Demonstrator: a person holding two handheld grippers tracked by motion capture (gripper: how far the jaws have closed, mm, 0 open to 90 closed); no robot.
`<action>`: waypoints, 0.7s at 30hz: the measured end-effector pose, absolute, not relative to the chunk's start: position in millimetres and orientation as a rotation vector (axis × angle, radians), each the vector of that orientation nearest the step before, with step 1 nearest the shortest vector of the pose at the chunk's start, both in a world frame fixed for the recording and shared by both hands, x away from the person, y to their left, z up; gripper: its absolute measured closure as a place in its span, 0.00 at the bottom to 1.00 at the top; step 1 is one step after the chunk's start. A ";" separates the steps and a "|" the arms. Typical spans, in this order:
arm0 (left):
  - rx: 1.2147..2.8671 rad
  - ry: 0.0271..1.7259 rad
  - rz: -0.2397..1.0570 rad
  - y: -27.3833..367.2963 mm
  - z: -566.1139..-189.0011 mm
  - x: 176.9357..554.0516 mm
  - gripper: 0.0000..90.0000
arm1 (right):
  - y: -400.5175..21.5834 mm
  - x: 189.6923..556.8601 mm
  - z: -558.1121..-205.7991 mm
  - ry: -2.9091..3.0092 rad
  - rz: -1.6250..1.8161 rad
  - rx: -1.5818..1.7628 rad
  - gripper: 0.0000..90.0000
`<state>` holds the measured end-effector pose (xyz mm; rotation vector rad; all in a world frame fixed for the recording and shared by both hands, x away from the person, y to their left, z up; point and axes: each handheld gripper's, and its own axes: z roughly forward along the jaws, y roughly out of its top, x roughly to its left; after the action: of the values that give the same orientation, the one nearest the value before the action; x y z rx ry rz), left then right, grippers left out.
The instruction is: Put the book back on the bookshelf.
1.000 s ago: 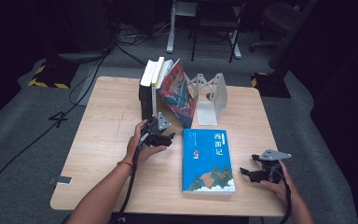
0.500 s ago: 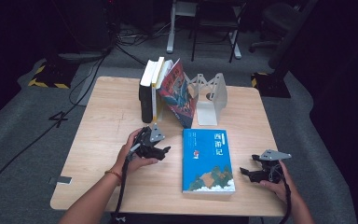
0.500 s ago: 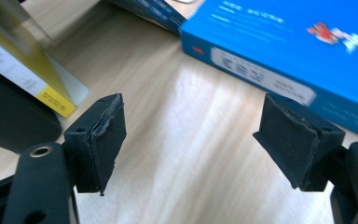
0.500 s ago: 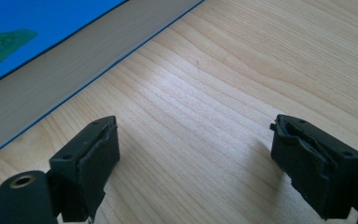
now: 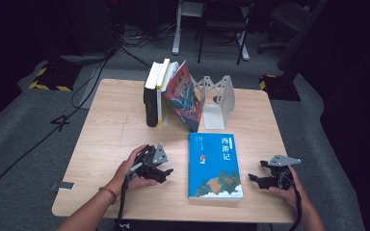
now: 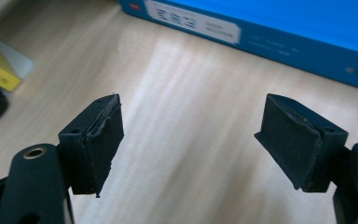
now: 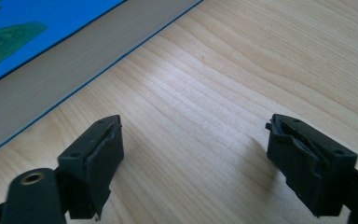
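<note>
A blue book (image 5: 215, 166) lies flat on the wooden table (image 5: 115, 130), near the front edge. My left gripper (image 5: 167, 172) rests on the table just left of it, held in a hand and pointing at the book's spine (image 6: 307, 44). Its jaws stand open with only bare wood between them (image 6: 189, 140). My right gripper (image 5: 254, 177) sits to the right of the book and faces its page edge (image 7: 70, 65). It is open too; its jaws have just closed a little, with nothing between them (image 7: 193, 154).
At the back stand a black book (image 5: 150, 98) and a yellow one (image 5: 161, 94). A colourful book (image 5: 183, 98) leans against them. A white bookend rack (image 5: 220, 98) is to their right. The floor beyond has cables and chair legs.
My left hand has drawn its gripper back from near the standing books toward the table's front edge, beside the blue book. The right gripper has stayed where it was.
</note>
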<state>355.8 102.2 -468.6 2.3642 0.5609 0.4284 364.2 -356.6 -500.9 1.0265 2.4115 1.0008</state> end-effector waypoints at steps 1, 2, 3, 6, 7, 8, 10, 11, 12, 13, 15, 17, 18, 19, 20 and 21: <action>2.363 0.552 0.424 102.5 -469.8 352.2 0.24 | -355.6 362.9 -499.4 2.417 0.981 1.016 0.23; 2.369 0.547 0.419 102.9 -471.2 347.8 0.24 | -354.5 362.0 -498.3 2.421 0.972 1.003 0.25; 2.368 0.547 0.413 103.2 -472.3 345.1 0.24 | -352.6 360.7 -496.8 2.433 0.961 0.987 0.25; 2.370 0.542 0.372 105.3 -477.7 333.4 0.24 | -347.6 357.5 -492.0 2.453 0.978 0.946 0.29; 2.373 0.537 0.367 105.6 -479.2 330.8 0.24 | -345.7 356.5 -490.3 2.463 0.990 0.934 0.30; 2.379 0.532 0.355 106.2 -481.0 327.7 0.24 | -344.3 355.6 -489.1 2.475 0.998 0.923 0.31; 2.395 0.535 0.335 107.0 -484.9 321.8 0.24 | -339.8 353.5 -487.9 2.508 1.012 0.888 0.31; 2.396 0.535 0.322 107.5 -486.7 319.2 0.24 | -337.1 352.5 -488.0 2.526 1.003 0.869 0.31; 2.400 0.534 0.303 108.1 -488.1 316.6 0.24 | -333.9 351.1 -488.6 2.549 0.993 0.851 0.31; 2.401 0.525 0.289 108.7 -489.9 313.9 0.24 | -331.0 349.9 -489.3 2.571 0.980 0.825 0.31; 2.403 0.525 0.266 109.5 -491.8 310.6 0.23 | -325.6 348.0 -491.0 2.608 0.958 0.784 0.31; 2.402 0.520 0.252 110.5 -494.1 308.6 0.22 | -321.8 346.7 -491.7 2.628 0.959 0.752 0.31; 2.407 0.523 0.245 110.8 -495.4 308.3 0.22 | -319.6 345.6 -491.4 2.640 0.963 0.738 0.31; 2.402 0.529 0.230 111.6 -496.6 308.4 0.22 | -317.8 344.9 -491.5 2.651 0.962 0.723 0.31; 2.391 0.537 0.217 112.2 -497.7 309.0 0.21 | -317.3 344.2 -490.9 2.646 0.955 0.712 0.32; 2.388 0.542 0.202 112.9 -498.2 309.9 0.21 | -317.4 343.7 -490.6 2.647 0.959 0.711 0.33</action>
<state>309.9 112.9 -498.2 2.3878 0.5423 0.2019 343.7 -317.4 -490.6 0.7110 2.6468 0.9586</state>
